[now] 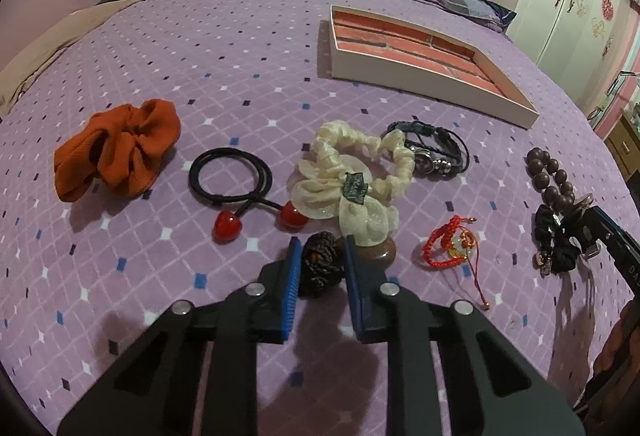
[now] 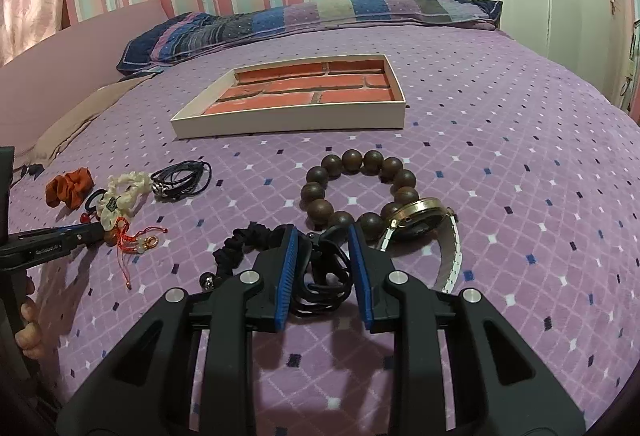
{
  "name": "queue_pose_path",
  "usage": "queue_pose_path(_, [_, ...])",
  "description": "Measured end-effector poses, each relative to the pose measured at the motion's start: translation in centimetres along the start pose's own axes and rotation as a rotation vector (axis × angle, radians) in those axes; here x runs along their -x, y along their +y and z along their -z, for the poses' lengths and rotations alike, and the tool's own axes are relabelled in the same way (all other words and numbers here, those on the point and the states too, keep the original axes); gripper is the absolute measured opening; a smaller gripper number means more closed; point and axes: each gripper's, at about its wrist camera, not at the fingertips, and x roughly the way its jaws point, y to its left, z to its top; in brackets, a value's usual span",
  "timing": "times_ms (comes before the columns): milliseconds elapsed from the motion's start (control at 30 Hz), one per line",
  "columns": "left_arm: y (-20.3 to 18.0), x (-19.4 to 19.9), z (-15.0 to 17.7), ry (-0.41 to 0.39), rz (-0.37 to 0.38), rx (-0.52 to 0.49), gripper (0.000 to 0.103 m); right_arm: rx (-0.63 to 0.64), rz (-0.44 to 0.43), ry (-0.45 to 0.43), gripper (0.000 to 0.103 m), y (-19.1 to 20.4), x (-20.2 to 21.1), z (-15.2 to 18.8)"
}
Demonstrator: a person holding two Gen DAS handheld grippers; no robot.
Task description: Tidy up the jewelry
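My left gripper [image 1: 320, 250] is open, its blue pads either side of a dark braided band [image 1: 320, 270] lying on the purple bedspread, with a brown stone bangle [image 1: 378, 252] just beyond. My right gripper [image 2: 322, 240] is open around a black cord hair tie [image 2: 324, 276] next to a black scrunchie [image 2: 240, 246]. A shallow box with a brick-pattern floor [image 2: 280, 123] lies further back; it also shows in the left wrist view [image 1: 420, 77]. A wooden bead bracelet [image 2: 356, 187] and a watch [image 2: 424, 224] lie just ahead of the right gripper.
In the left wrist view lie an orange scrunchie [image 1: 116, 147], a black tie with red balls [image 1: 232, 175], a cream scrunchie [image 1: 352, 175], a black leather bracelet [image 1: 436, 151] and a red string bracelet [image 1: 448, 242]. A patchwork pillow [image 2: 300, 19] lies at the bed's head.
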Motion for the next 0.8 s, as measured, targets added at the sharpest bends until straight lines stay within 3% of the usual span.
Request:
queue_pose_path(467, [-2.1,2.0,0.0,-0.099,-0.074,-0.107,0.019,0.041,-0.014,-0.057,0.025,1.0,0.9,0.1])
queue_pose_path(500, [-2.3,2.4,0.0,-0.114,-0.071,-0.111,0.019,0.046,-0.011,-0.069,0.022,1.2,1.1,0.0])
queue_pose_path(533, [-2.4,2.7,-0.1,-0.126,-0.069,-0.117,0.019,0.05,-0.011,-0.07,0.003,1.2,1.0,-0.1])
queue_pose_path(800, [-3.3,4.4,-0.8,-0.192,-0.054,-0.129,0.018,0.097,0.001,-0.098,0.002,1.7,1.3,-0.5])
